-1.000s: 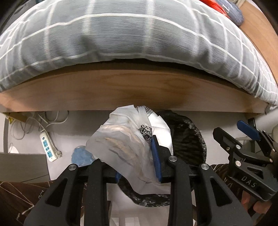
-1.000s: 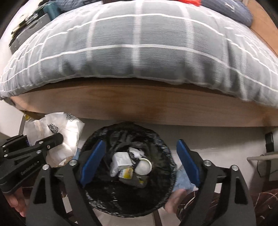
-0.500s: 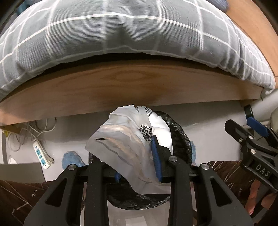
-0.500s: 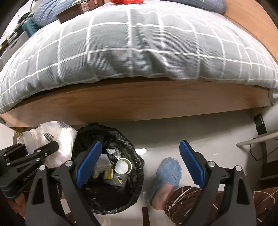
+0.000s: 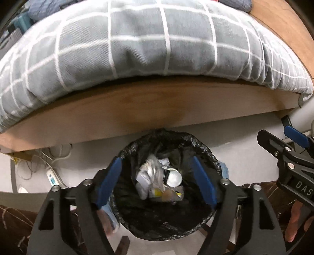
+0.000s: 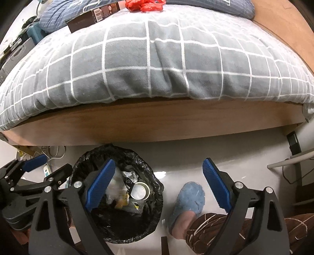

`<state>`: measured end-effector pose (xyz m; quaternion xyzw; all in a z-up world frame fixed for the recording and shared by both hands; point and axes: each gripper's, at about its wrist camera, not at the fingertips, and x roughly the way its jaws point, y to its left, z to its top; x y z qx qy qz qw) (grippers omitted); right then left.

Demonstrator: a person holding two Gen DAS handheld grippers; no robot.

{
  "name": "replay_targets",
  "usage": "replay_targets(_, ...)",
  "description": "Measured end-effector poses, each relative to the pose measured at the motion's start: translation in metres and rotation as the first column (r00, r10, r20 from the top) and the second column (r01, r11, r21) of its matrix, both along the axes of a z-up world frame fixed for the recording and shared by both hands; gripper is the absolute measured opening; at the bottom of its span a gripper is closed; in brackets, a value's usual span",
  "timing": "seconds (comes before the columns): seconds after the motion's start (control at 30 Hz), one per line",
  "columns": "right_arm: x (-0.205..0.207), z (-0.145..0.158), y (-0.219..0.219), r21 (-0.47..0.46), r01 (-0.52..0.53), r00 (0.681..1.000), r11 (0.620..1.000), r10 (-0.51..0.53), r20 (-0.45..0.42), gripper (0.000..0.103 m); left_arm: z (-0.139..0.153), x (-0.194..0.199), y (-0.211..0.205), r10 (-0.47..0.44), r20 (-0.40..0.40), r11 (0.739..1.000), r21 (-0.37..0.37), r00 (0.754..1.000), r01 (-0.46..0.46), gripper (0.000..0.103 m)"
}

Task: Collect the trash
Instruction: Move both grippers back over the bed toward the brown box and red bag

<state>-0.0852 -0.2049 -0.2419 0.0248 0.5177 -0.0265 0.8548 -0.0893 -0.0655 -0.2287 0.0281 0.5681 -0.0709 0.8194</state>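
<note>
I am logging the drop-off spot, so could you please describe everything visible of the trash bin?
The trash bin is round, lined with a crinkled black plastic bag folded over its rim. It stands upright on the pale floor just before the wooden bed frame. Inside lie crumpled white wrappers, a white round lid and yellow scraps. No tool touches it.

The left hand-held gripper [image 5: 157, 181] hides both side rims of the trash bin [image 5: 166, 225], and its handles run off the lower edge of the left wrist view. The right hand-held gripper [image 5: 294, 149] is cut off there by the right edge. The trash [image 5: 155, 180] in the bin is crumpled and blurred; only a round white lid [image 5: 173, 177] can be made out. In the right wrist view, a blue finger pad [image 6: 100, 184] covers part of the bin's contents, the slipper [image 6: 190, 200] hides the foot's front, and print on the dark box [image 6: 92, 16] is too small to read.
</note>
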Motion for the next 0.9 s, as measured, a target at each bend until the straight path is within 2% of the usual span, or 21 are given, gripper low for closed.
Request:
replay_targets(0.1,0.0,0.016,0.001,-0.005,-0.007,1.0,1.0,0.007,0.024,0.087,0.013,0.0,0.002,0.002,0.031,1.0,0.004,1.0,-0.002,0.085)
replay_targets(0.17,0.0,0.028,0.002,-0.009,-0.012,0.999,1.0,0.013,0.052,0.087,0.024,-0.002,0.005,0.009,0.066,1.0,0.013,0.998,-0.01,0.095)
replay_targets(0.23,0.001,0.04,0.004,-0.009,-0.019,0.997,1.0,0.02,0.079,0.087,0.038,-0.001,0.008,0.018,0.102,1.0,0.024,0.995,-0.02,0.097)
replay_targets(0.4,0.002,0.076,0.007,-0.019,-0.029,0.986,0.999,0.032,0.166,0.087,0.073,0.002,0.022,0.052,0.163,0.999,-0.02,0.985,-0.049,0.097)
replay_targets(0.6,0.008,0.116,0.008,-0.012,-0.029,0.964,1.0,0.031,0.263,0.09,0.123,0.012,0.033,0.088,0.255,0.995,-0.066,0.963,-0.074,0.097)
replay_targets(0.73,0.014,0.139,0.011,-0.019,-0.033,0.947,0.999,0.037,0.321,0.095,0.144,0.025,0.039,0.107,0.287,0.993,-0.078,0.952,-0.088,0.097)
replay_targets(0.9,0.03,0.162,0.014,-0.039,-0.042,0.928,0.998,0.054,0.369,0.095,0.159,0.04,0.046,0.128,0.311,0.99,-0.102,0.942,-0.1,0.097)
